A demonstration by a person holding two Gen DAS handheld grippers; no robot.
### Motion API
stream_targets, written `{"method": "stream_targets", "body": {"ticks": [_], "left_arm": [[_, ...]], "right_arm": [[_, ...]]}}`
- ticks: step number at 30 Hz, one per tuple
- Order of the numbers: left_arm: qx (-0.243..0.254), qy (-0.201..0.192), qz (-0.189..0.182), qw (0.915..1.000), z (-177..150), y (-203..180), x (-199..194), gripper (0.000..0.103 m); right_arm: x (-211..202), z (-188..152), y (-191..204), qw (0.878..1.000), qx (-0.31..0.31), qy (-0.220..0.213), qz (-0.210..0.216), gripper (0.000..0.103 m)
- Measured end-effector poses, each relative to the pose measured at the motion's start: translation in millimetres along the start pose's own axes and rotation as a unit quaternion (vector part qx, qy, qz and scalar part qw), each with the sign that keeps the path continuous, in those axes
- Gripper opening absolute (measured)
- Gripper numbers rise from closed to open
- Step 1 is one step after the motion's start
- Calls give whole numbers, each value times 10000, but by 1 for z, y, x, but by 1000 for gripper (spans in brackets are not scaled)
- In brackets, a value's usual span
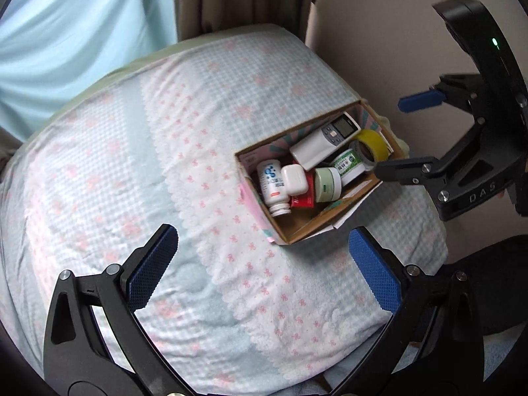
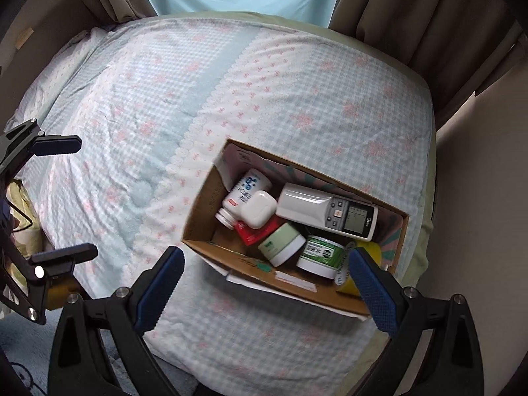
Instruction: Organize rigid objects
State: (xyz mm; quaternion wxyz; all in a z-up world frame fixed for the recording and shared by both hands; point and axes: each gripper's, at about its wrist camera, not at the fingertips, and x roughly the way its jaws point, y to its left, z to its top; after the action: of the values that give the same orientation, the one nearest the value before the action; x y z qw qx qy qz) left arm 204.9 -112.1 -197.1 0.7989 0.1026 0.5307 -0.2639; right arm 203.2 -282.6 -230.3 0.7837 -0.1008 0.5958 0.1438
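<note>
Checked bedspread (image 2: 264, 92) bears a cardboard box (image 2: 201, 211), remote (image 2: 325, 210) lying lengthwise inside; both grippers' jaws gape empty

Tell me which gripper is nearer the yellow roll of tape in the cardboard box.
Right. The right gripper hangs open just beside the box's end where the yellow roll of tape lies; the left gripper, also open, sits back over the bedsheet, beyond the cardboard box.
</note>
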Motion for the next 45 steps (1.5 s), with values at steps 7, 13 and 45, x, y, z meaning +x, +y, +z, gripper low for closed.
{"method": "stream_targets", "body": {"ticks": [7, 13, 45], "left_arm": [[-1000, -1139, 459, 9874, -24, 72, -123, 103], [-1358, -2261, 979, 9596, -51, 90, -213, 103], [-1269, -3077, 1620, 9290, -105, 57, -257, 103]], "right_arm": [[-98, 9, 85, 9898, 470, -1240, -524, 99], [-176, 1, 135, 9612, 1084, -2401, -812, 99], [-209, -35, 163, 9229, 1456, -3341, -1244, 99]]}}
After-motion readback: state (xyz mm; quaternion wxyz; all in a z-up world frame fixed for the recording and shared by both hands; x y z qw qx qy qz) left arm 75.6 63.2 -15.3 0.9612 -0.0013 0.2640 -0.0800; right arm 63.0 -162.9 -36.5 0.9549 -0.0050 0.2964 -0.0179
